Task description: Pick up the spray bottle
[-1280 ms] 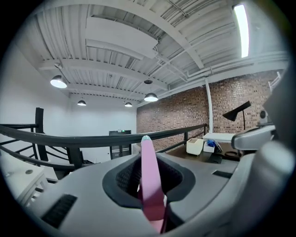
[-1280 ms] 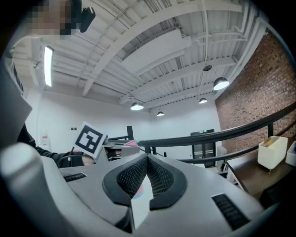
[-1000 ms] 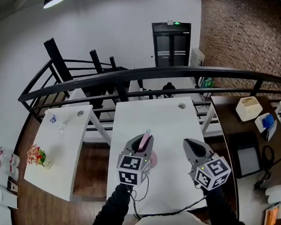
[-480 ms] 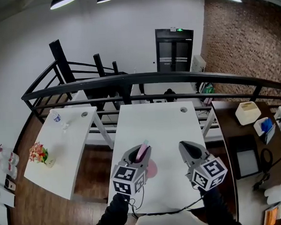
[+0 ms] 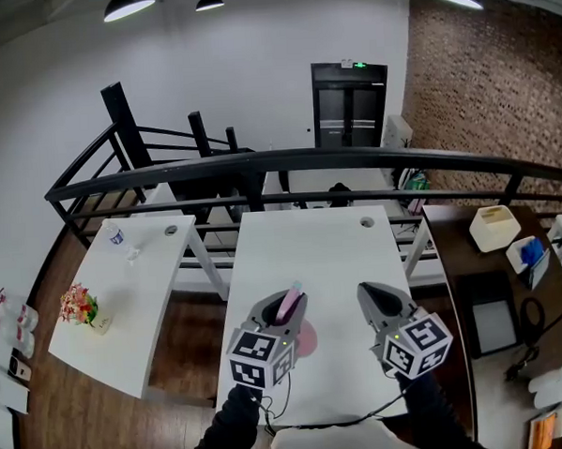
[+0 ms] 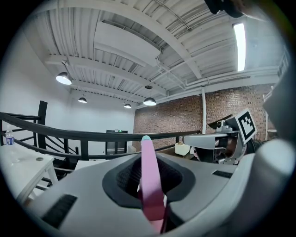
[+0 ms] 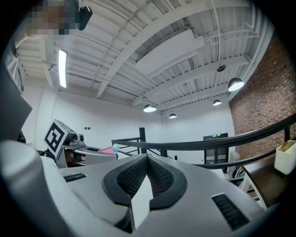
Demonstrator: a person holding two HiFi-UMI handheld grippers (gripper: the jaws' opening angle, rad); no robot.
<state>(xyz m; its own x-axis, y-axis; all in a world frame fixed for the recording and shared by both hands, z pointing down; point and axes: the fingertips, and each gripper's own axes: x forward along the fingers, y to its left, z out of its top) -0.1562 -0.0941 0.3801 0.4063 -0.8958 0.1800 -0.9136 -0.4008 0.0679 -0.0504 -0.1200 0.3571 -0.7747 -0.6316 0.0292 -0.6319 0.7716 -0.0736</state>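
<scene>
Spray bottle (image 6: 149,185): pink, with a pale blue tip. It is clamped between the fingers (image 6: 83,185) of the left gripper (image 5: 283,305). The slim pink part stands up out of the grip, and the tip shows above the fingers. In the head view a rounder pink part shows just below and to the right of that gripper. Whether that part touches the surface cannot be told.

Right gripper (image 5: 376,298): fingers (image 7: 185,185) together at the tips, nothing between them. It is level with the left gripper and apart from it.

Both grippers are over the near end of a white tabletop (image 5: 310,245). A black railing (image 5: 306,157) crosses behind it. A second white tabletop (image 5: 125,302) at left carries a small water bottle (image 5: 115,235) and flowers (image 5: 74,305). A white box (image 5: 495,224) sits on a brown desk at right.
</scene>
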